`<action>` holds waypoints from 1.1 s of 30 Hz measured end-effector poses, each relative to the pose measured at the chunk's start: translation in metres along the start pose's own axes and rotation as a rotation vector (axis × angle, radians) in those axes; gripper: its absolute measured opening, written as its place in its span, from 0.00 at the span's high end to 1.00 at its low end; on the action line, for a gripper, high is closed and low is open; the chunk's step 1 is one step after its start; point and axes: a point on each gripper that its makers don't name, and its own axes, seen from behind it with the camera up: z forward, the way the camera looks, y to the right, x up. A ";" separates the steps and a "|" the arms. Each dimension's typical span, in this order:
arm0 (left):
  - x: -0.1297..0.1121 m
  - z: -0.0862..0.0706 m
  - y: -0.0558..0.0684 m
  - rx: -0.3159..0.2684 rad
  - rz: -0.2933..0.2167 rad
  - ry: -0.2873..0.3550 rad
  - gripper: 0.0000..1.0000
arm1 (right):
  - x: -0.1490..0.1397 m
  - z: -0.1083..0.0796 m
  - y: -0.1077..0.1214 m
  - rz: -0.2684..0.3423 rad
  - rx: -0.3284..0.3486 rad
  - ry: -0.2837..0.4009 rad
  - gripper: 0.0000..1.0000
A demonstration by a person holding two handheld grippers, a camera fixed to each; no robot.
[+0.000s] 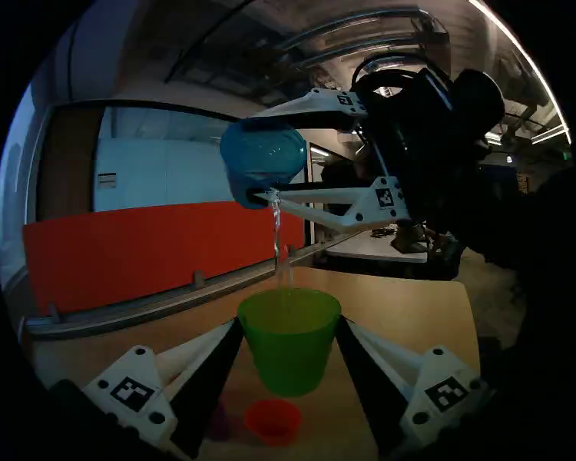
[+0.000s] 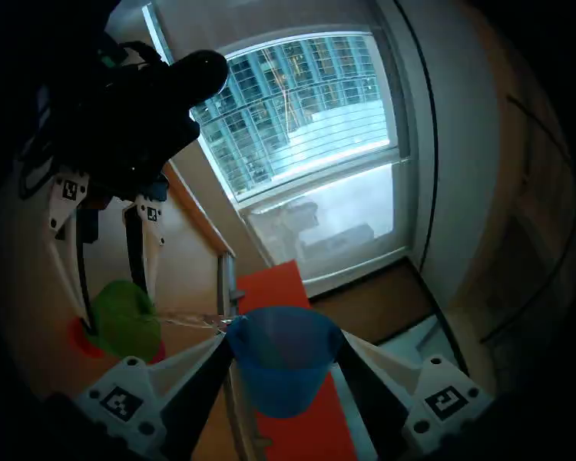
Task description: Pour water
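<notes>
- Stretching beneath both grippers, a pale wooden surface (image 1: 411, 307) runs back to a red partition panel (image 1: 150, 246). A light strip (image 1: 518, 54) crosses the dim ceiling, and the right gripper view faces a tall window (image 2: 319, 138) with blinds.
- A small red cup (image 1: 273, 421) stands on the surface, with a purple object (image 1: 219, 422) beside it that is too dim to name.
- The left gripper (image 1: 289, 330) has its fingers pinching the green cup (image 1: 289, 357) from both sides, upright and above the small red cup.
- The right gripper (image 2: 284, 346), in a dark-gloved hand (image 1: 441, 138), has its fingers clamped on the blue cup (image 2: 282, 380).
- The blue cup is tipped over above the green cup, and nothing stands between them.
- A thin stream of water (image 1: 276, 230) falls from the blue cup's rim into the green cup.
</notes>
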 end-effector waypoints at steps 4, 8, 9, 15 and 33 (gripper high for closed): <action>0.000 0.000 0.000 -0.001 0.000 -0.001 0.14 | 0.000 0.000 0.001 -0.020 -0.004 -0.001 0.08; 0.000 0.000 0.000 -0.002 -0.001 -0.001 0.14 | 0.002 0.001 0.003 -0.042 -0.006 -0.001 0.08; 0.000 0.000 0.000 -0.003 -0.001 -0.001 0.14 | 0.002 0.001 0.003 -0.047 -0.007 -0.001 0.08; 0.001 0.000 0.000 -0.002 -0.002 0.003 0.14 | 0.005 0.002 0.007 -0.076 -0.015 -0.001 0.08; 0.003 0.002 -0.001 -0.005 -0.005 0.007 0.14 | 0.009 0.004 0.010 -0.163 -0.025 -0.006 0.08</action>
